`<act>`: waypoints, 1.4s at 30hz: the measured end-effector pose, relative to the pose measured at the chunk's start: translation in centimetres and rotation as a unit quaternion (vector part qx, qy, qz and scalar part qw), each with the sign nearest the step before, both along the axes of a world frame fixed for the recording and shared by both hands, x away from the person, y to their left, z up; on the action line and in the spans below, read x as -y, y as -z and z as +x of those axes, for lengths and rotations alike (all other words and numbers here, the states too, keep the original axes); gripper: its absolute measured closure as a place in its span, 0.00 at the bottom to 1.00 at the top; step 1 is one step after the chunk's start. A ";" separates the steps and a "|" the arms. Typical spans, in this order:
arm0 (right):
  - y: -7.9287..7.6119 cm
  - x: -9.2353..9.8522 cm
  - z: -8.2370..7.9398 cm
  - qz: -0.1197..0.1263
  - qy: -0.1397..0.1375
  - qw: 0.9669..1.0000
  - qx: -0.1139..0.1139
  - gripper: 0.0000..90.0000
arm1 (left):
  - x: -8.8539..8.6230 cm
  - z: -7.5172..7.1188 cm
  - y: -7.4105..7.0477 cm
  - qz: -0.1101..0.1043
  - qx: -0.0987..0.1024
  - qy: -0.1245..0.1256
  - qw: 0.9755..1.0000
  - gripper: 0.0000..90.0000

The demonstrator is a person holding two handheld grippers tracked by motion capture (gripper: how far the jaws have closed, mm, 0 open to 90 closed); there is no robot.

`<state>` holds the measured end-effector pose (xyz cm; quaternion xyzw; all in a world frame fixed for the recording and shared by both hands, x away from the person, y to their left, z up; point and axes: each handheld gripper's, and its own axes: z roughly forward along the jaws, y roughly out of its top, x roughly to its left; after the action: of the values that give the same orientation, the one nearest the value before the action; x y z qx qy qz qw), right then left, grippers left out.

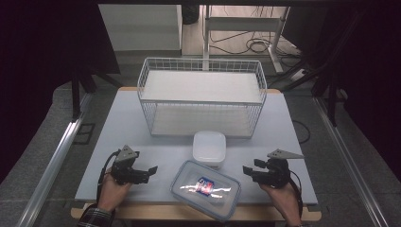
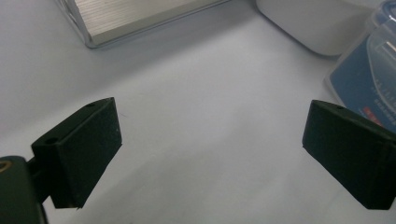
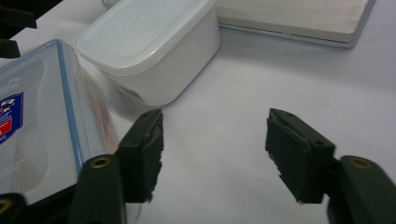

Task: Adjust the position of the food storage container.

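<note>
Two grippers flank the clear lidded box [image 1: 206,189] at bottom centre, nothing gripped yet.
Left gripper [image 1: 150,170] jaws stand wide apart, right gripper [image 1: 247,170] jaws part-open on bare table; next, I judge, both close in on the box sides. Pale grey table [image 1: 123,118], white tub [image 1: 209,148] mid-frame, wire basket [image 1: 201,97] above, dark room, cables upper right.

You have two food boxes on the table [image 1: 123,127]: one clear box with a blue-rimmed lid [image 1: 206,188] and one white lidded box [image 1: 209,148]. Behind them stands one white wire basket [image 1: 201,97] with two shelf boards. You hold two tongs, the left tongs [image 1: 152,169] and the right tongs [image 1: 246,169].
</note>
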<state>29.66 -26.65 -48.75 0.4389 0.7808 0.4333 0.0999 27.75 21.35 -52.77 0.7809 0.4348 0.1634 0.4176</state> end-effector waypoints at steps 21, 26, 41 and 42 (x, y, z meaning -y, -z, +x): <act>-1.3 -2.6 1.6 -0.041 -0.055 0.998 0.007 0.88 | 0.1 0.0 0.1 0.011 0.000 0.007 1.000 0.05; -1.9 -3.6 2.5 -0.053 -0.060 0.997 0.015 0.99 | 0.2 0.1 0.1 0.014 -0.002 0.008 1.000 0.05; -3.1 -8.6 5.4 -0.060 -0.123 0.990 0.020 0.99 | 0.2 0.1 0.2 0.012 -0.007 0.007 1.000 0.05; -3.2 -9.1 5.6 -0.062 -0.128 0.990 0.020 0.99 | 0.2 0.1 0.2 0.013 -0.007 0.007 1.000 0.05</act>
<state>35.28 -17.57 -45.56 0.3196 0.8535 0.4023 0.0867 27.85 21.12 -53.00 0.7901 0.4304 0.1606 0.4058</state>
